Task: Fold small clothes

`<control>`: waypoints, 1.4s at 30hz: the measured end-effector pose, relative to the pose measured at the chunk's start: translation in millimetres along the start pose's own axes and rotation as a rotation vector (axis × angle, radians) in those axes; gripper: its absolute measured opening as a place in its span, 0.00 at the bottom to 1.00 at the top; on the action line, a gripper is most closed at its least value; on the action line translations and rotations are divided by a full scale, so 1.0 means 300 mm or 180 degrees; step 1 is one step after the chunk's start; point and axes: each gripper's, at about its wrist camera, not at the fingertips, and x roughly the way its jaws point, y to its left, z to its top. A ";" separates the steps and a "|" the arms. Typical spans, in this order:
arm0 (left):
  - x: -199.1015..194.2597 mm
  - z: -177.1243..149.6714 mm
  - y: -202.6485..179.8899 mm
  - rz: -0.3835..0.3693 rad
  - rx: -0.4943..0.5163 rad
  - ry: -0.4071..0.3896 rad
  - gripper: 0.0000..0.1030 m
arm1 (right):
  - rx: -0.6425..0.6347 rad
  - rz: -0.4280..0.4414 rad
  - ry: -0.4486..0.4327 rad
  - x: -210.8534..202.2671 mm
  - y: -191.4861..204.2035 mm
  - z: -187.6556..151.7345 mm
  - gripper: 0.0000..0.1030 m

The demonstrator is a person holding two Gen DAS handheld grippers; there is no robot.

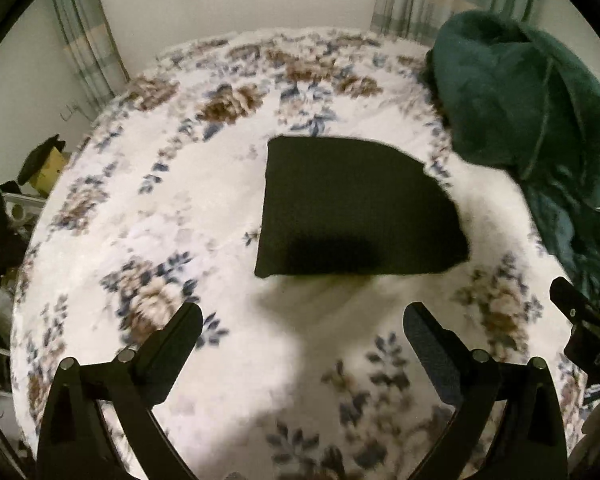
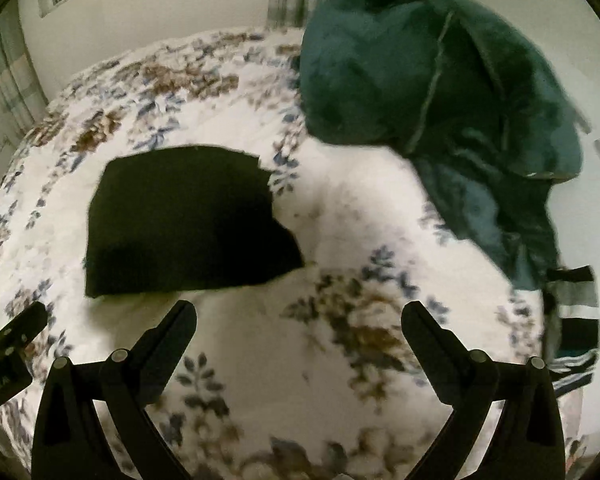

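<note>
- Nearest in each wrist view are the tool's own two fingers: the left gripper (image 1: 302, 316) and the right gripper (image 2: 299, 314) are both spread wide and hold nothing, hovering over the flowered bedspread (image 1: 172, 216).
- Just past the fingertips lies the task's thing, a black cloth (image 1: 352, 208), flat on the bedspread. It sits ahead of the left gripper and ahead and to the left of the right one (image 2: 184, 220).
- The cloth looks already folded at least once, by my reading: three edges run straight, while the right side curves and carries a small notch near the far right corner.
- Its long axis runs left to right across the bed; the straight short edge faces left, the curved edge points right, toward the green blanket (image 1: 532, 100).
- To fold it again well, I would take the two near corners, one per gripper, pinch only the cloth and not the fluffy cover beneath, lift both evenly and lay the near edge onto the far edge so the sides line up.
- The curved side will not match neatly; both frames are blurred, so the layers cannot be counted.
- Farther back, the green blanket is heaped at the right, well apart from the cloth, with a striped piece of fabric (image 2: 576, 320) below it at the bed's edge.
</note>
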 end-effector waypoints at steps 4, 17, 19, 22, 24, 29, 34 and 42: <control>-0.244 -0.045 -0.021 0.0046 -0.0005 -0.0181 1.00 | -0.0023 0.0009 -0.0199 -0.288 -0.073 -0.042 1.00; -1.018 -0.183 -0.056 0.0008 -0.0065 -0.0818 1.00 | -0.0035 0.0158 -0.0954 -1.231 -0.309 -0.183 1.00; -1.101 -0.210 -0.059 0.0016 -0.0111 -0.0880 1.00 | -0.0024 0.0164 -0.1048 -1.342 -0.341 -0.210 1.00; -1.194 -0.251 -0.066 0.0081 -0.0103 -0.0991 1.00 | -0.0009 0.0220 -0.1126 -1.486 -0.377 -0.252 1.00; -1.248 -0.275 -0.065 0.0104 -0.0110 -0.1054 1.00 | -0.0028 0.0255 -0.1167 -1.572 -0.395 -0.289 1.00; -1.330 -0.322 -0.052 0.0096 -0.0132 -0.1159 1.00 | -0.0061 0.0341 -0.1263 -1.726 -0.429 -0.367 1.00; -1.380 -0.361 -0.051 0.0094 -0.0161 -0.1220 1.00 | -0.0113 0.0337 -0.1394 -1.821 -0.456 -0.406 1.00; -1.417 -0.386 -0.059 0.0126 -0.0167 -0.1316 1.00 | -0.0165 0.0315 -0.1426 -1.874 -0.484 -0.425 1.00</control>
